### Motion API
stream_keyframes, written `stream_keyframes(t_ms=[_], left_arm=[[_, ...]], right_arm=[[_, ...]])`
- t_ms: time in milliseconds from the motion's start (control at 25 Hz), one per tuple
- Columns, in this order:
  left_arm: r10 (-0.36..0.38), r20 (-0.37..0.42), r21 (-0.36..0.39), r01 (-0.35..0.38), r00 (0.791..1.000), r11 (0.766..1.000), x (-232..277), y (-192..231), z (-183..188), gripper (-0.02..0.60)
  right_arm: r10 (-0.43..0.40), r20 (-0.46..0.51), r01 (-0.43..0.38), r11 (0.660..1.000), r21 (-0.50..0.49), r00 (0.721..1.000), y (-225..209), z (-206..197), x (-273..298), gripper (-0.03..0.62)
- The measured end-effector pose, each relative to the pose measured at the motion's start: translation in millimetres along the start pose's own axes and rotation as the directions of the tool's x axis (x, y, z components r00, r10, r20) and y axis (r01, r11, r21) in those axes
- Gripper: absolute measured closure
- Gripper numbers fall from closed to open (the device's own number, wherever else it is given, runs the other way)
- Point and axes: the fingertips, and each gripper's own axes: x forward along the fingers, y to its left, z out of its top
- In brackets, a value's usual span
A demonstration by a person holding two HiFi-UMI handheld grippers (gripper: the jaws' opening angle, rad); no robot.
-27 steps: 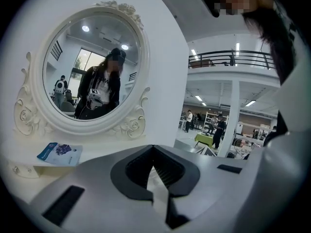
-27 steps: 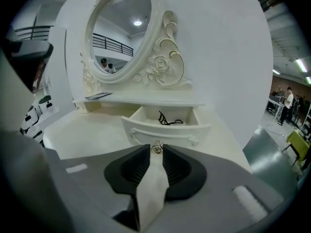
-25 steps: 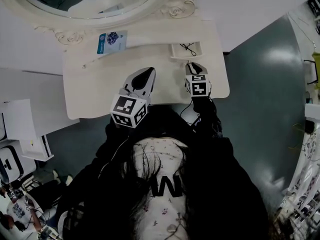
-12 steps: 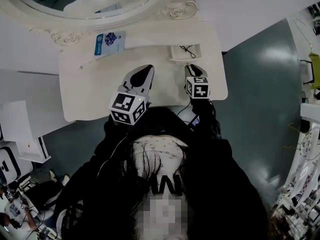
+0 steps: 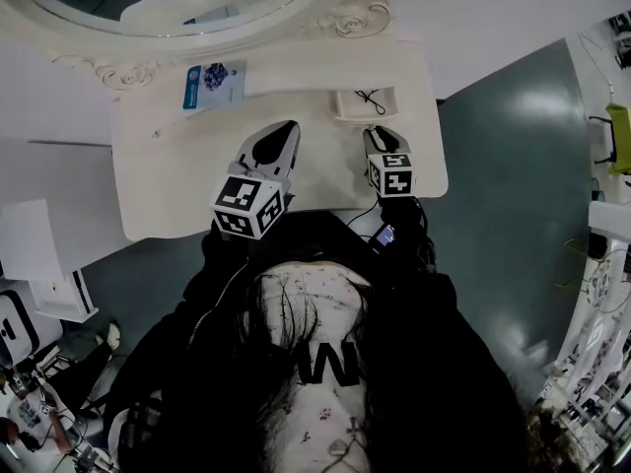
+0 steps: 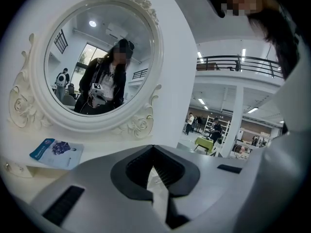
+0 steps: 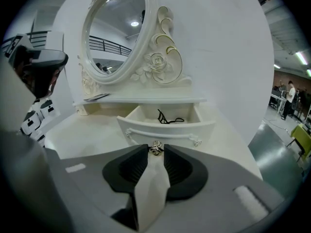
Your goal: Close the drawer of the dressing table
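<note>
The small drawer (image 5: 367, 101) of the white dressing table (image 5: 177, 185) stands pulled out, with a black looped thing (image 7: 167, 117) lying inside. My right gripper (image 7: 156, 152) is at the drawer front (image 7: 146, 129). Its jaws are opening, and the small metal knob (image 7: 156, 148) sits between the tips without being squeezed. In the head view the right gripper (image 5: 380, 131) points at the drawer. My left gripper (image 5: 279, 131) hovers over the tabletop to the left of it. It is shut and holds nothing, as the left gripper (image 6: 153, 149) also shows in its own view.
An oval mirror (image 6: 97, 62) in a carved white frame rises behind the table. A blue card (image 5: 212, 84) lies on the shelf under it. A white wall runs behind, grey floor lies to the right, and white boxes (image 5: 44, 254) stand left of the table.
My left gripper has drifted a little leftward, away from the right one. The right gripper has stayed at the drawer's front.
</note>
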Motion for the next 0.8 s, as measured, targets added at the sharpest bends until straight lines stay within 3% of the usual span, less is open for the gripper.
stream_keyframes(t_ms=[280,360,400,480,520,600,800], left_arm=[[0.001,-0.012,0.002,-0.001,1.0,1.0,3,1,-1,0.581],[0.011,-0.012,-0.001,-0.011,1.0,1.0,2,5,-1,0.581],[0.017,-0.012,-0.004,-0.017,1.0,1.0,1,8,-2,0.581],[0.03,-0.01,-0.008,-0.03,0.999,1.0,-1,13,-2,0.581],[0.037,-0.009,-0.009,-0.037,0.999,0.999,-2,15,-2,0.581],[0.048,-0.009,-0.012,-0.048,0.999,0.999,-4,18,-2,0.581],[0.065,-0.012,-0.022,-0.066,0.998,0.998,-5,24,-3,0.581]], right_arm=[[0.03,-0.056,-0.027,0.999,0.043,0.998,-2,-1,1,0.474],[0.072,-0.075,-0.068,0.996,0.058,0.995,2,-1,2,0.472],[0.1,-0.083,-0.095,0.993,0.062,0.992,5,-1,3,0.432],[0.115,-0.092,-0.109,0.992,0.064,0.989,8,0,7,0.418],[0.097,-0.095,-0.091,0.994,0.063,0.991,6,0,9,0.418],[0.042,-0.1,-0.036,0.997,0.066,0.994,0,0,10,0.48],[-0.086,-0.079,0.093,0.992,0.082,0.993,-3,2,10,0.488]])
